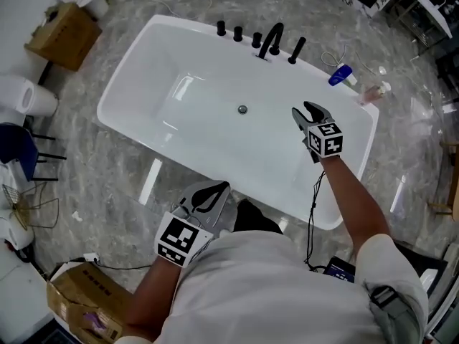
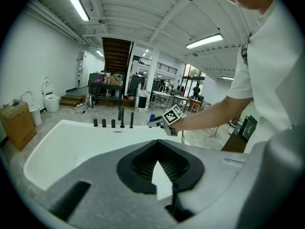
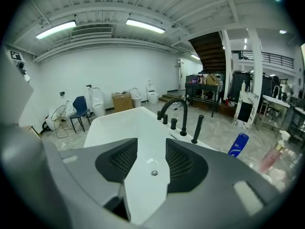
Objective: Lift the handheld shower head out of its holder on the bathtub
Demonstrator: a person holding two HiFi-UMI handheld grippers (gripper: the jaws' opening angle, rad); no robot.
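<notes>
The handheld shower head point(image 1: 296, 50) is a slim black stick that stands upright in its holder on the far rim of the white bathtub point(image 1: 129, 84). It is the rightmost fitting in the right gripper view point(image 3: 197, 128), and it also shows small in the left gripper view point(image 2: 131, 119). My right gripper point(image 1: 304, 112) hovers over the tub's right part, short of the shower head and apart from it. It is open point(image 3: 151, 143) with nothing between its pads. My left gripper point(image 1: 214, 190) is at the tub's near rim. Its fingertips meet point(image 2: 157, 144) and it holds nothing.
A black curved spout point(image 1: 272, 38) and three black knobs point(image 1: 238, 33) stand left of the shower head. A blue bottle point(image 1: 341, 74) and a pink bottle point(image 1: 373, 92) lie on the floor behind the tub's right end. A cardboard box point(image 1: 64, 34) and a blue chair point(image 1: 14, 149) stand at the left.
</notes>
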